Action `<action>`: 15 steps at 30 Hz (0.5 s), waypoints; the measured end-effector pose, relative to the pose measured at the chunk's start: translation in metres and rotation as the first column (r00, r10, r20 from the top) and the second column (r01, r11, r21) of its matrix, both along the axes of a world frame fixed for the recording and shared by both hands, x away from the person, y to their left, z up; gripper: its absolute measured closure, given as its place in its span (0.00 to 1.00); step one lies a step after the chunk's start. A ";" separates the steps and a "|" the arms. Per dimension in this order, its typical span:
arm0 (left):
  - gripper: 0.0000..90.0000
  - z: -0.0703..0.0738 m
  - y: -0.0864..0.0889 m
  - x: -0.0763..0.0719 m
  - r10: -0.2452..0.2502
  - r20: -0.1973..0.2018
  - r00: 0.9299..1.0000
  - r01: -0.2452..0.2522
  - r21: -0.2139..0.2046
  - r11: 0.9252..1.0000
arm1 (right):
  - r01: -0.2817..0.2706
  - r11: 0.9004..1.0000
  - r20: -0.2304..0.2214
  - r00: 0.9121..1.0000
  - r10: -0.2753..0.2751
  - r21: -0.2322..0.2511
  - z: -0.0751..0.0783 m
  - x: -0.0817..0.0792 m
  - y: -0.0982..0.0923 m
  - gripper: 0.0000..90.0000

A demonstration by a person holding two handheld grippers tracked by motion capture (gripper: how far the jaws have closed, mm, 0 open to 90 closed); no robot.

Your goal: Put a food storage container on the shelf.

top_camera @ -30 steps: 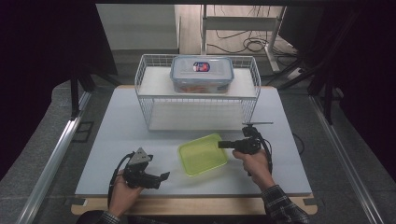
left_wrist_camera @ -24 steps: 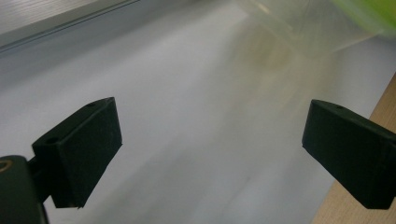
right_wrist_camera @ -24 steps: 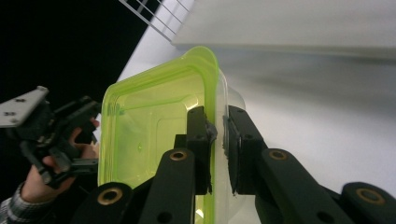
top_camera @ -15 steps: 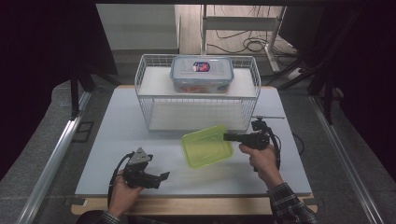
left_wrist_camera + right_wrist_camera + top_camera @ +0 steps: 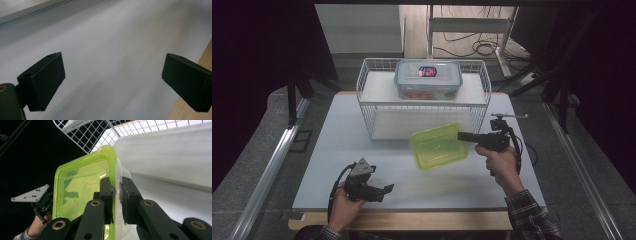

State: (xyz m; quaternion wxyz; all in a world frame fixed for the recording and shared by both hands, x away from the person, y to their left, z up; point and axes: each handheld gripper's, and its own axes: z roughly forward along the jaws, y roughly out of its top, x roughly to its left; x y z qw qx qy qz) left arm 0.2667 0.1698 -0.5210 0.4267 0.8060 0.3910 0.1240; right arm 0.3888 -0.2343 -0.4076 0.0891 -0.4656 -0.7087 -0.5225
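1. The container (image 5: 438, 146) is translucent lime green; in the right gripper view (image 5: 82, 187) its outer wall looks clear.
2. Both claws are black: the right claw (image 5: 460, 136) and the left claw (image 5: 387, 189), which carries a grey plate.
3. The bench (image 5: 337, 150) is pale grey-white with a light wooden front edge.
4. The wire basket (image 5: 372, 107) is white, in a square grid.
5. The lidded box (image 5: 428, 80) is clear with a bluish lid and a red-and-blue label.
6. The sleeve (image 5: 529, 215) by the right claw is dark plaid.
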 end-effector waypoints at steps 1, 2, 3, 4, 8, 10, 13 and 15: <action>0.05 0.000 0.000 0.000 0.000 0.001 1.000 0.000 0.000 1.000 | 0.001 1.000 0.003 1.000 -0.001 -0.001 0.003 0.000 -0.001 0.89; 0.05 0.000 0.000 0.000 0.000 0.000 1.000 0.000 0.000 1.000 | 0.004 1.000 0.011 1.000 -0.004 0.000 0.005 0.001 -0.001 0.89; 0.05 0.000 0.000 0.000 -0.001 0.001 1.000 0.001 -0.001 1.000 | 0.005 1.000 0.017 1.000 -0.005 0.002 0.008 0.002 -0.002 0.89; 0.05 0.000 0.001 0.000 -0.001 0.001 1.000 0.001 0.001 1.000 | 0.005 1.000 0.018 1.000 -0.005 0.006 0.011 0.002 -0.002 0.89; 0.05 0.001 0.001 0.000 -0.001 0.001 1.000 0.001 -0.001 1.000 | 0.006 1.000 0.034 0.999 -0.006 0.019 0.022 0.004 -0.003 0.89; 0.05 0.000 0.000 0.000 -0.003 0.001 1.000 0.003 0.000 1.000 | 0.005 1.000 0.043 0.999 -0.005 0.019 0.027 0.005 -0.003 0.89; 0.05 0.000 0.001 0.000 -0.002 0.001 1.000 0.002 -0.002 1.000 | 0.007 1.000 0.051 0.999 -0.007 0.014 0.036 0.006 -0.003 0.89; 0.05 0.001 0.001 0.001 -0.002 0.001 1.000 0.002 -0.002 1.000 | 0.009 1.000 0.059 0.998 -0.010 0.017 0.041 0.007 -0.003 0.89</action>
